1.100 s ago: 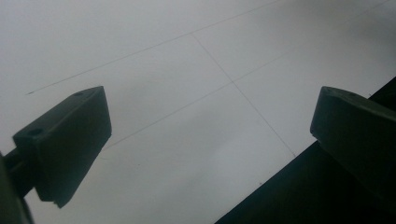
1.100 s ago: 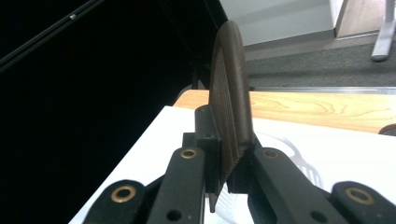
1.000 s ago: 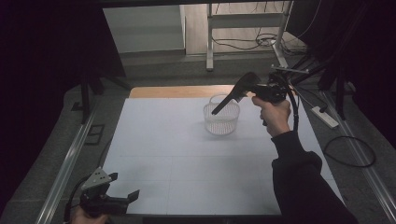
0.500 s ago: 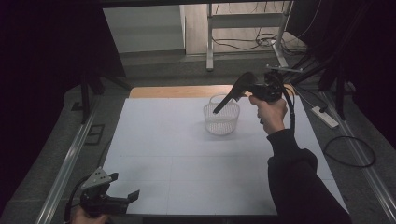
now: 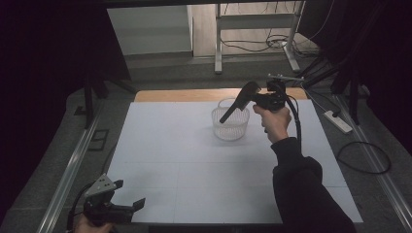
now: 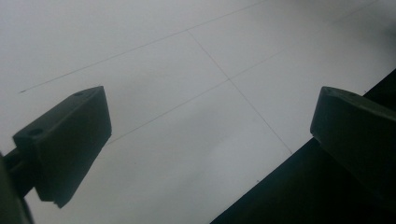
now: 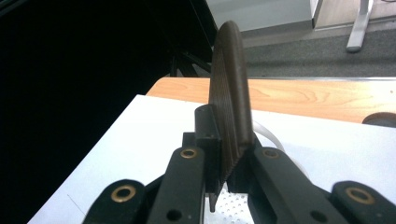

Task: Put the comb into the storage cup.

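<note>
High view: the right gripper [image 5: 245,97] is held in the person's right hand [image 5: 276,121] above the far right part of the white tabletop [image 5: 194,160], near its far edge. Its jaws are clamped on a dark brown flat piece [image 5: 238,103], which slants down and to the left from the jaws; the lower tip of the piece lies over the rim of the white perforated basket [image 5: 230,124]. Whether the tip touches the basket cannot be told from this view. The basket stands upright on the tabletop, right of centre and close to the far edge, just left of the right hand. The left gripper [image 5: 127,208] is at the near left corner of the tabletop, with its jaws standing apart and nothing between them. Left gripper view: the two black jaws are set wide apart over bare white tabletop at its near edge; neither pad touches anything. Right gripper view: the two jaws are pressed together on the dark brown flat piece [image 7: 229,98], which is seen edge-on, ribbed along its side and rounded at the top; it rises well beyond the pads. A part of the basket [image 7: 233,205] shows low between the jaws, beneath the piece.
</note>
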The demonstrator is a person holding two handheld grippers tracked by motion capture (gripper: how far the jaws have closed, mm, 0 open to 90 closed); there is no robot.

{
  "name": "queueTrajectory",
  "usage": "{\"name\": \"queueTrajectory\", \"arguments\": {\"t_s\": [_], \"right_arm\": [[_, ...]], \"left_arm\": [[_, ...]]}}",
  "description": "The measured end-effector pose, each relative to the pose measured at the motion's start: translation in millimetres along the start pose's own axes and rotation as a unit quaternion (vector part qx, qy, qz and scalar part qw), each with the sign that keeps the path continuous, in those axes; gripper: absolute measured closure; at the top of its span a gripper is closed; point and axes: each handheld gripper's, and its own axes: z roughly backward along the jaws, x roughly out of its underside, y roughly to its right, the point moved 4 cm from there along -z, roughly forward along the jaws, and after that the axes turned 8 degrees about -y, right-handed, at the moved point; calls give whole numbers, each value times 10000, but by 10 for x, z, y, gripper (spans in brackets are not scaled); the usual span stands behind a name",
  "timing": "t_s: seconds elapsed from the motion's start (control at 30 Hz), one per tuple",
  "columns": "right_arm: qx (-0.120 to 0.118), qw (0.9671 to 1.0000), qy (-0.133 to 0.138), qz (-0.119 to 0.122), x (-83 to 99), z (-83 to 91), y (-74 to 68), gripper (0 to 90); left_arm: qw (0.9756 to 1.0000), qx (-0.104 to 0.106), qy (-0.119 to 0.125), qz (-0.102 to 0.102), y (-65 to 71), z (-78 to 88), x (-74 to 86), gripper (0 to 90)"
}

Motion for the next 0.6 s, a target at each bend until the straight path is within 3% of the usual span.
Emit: {"name": "queueTrajectory", "arguments": {"t_s": [0.6], "right_arm": [[-17, 9999, -97, -18, 165, -202, 93, 858]], "left_arm": [[10000, 12, 6, 17, -3, -2, 0, 0]]}}
